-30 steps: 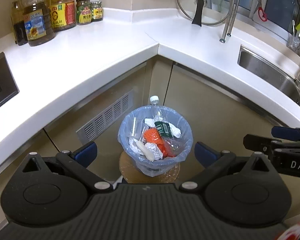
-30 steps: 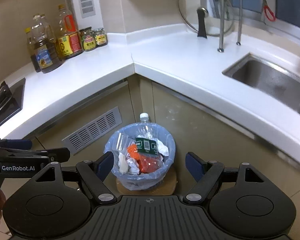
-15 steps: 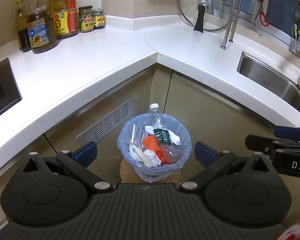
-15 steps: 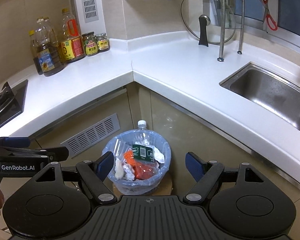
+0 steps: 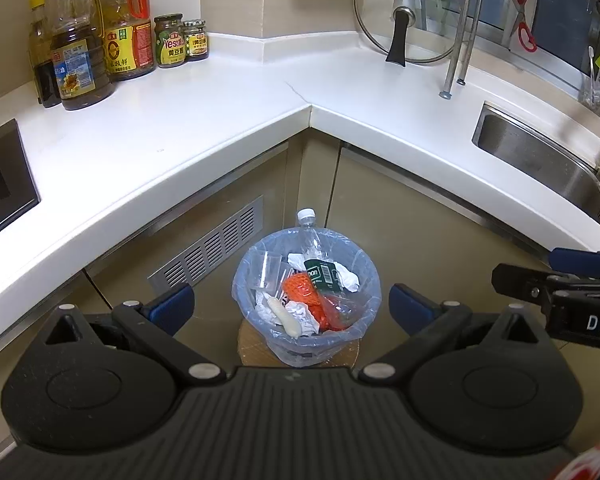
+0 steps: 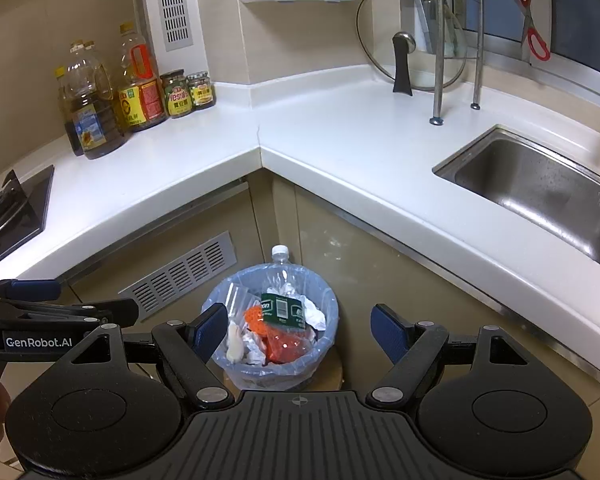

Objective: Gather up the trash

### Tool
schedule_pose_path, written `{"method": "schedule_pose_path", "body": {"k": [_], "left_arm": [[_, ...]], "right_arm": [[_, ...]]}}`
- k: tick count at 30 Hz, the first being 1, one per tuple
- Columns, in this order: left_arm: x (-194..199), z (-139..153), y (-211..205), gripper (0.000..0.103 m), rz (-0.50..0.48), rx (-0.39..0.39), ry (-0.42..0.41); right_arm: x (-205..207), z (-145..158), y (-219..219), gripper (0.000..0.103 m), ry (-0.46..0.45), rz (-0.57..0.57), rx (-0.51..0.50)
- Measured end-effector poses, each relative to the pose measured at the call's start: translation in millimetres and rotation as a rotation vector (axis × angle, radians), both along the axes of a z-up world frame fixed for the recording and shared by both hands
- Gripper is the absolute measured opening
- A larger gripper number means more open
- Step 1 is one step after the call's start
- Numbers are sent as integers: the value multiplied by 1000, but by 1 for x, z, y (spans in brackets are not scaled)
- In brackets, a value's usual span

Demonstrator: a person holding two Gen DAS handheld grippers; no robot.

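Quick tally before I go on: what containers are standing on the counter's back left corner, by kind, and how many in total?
Large oil jugs: 2, one dark and one amber
Slim dark bottle with yellow cap: 1
Small lidded jars: 2, one green-labelled and one yellow-labelled
Total: 5

both wrist views angled down, well above shared trash bin (image 5: 306, 300)
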State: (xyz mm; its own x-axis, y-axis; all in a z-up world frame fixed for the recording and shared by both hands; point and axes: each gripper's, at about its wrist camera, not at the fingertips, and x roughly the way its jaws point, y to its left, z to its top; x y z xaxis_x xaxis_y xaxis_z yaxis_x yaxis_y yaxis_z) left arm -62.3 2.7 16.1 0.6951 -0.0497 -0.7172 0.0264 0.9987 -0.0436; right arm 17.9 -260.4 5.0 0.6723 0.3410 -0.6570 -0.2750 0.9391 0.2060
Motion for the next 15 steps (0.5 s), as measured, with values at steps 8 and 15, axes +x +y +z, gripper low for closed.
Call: {"method": "schedule_pose_path", "body": {"k": [8, 15], "left_arm": [[2, -1, 1, 103, 5, -2, 4], [2, -2, 0, 103, 7, -2, 4]], "right_arm": [[3, 0, 3, 78, 1, 4, -1], [4, 0, 3, 78, 0, 8, -1]]}}
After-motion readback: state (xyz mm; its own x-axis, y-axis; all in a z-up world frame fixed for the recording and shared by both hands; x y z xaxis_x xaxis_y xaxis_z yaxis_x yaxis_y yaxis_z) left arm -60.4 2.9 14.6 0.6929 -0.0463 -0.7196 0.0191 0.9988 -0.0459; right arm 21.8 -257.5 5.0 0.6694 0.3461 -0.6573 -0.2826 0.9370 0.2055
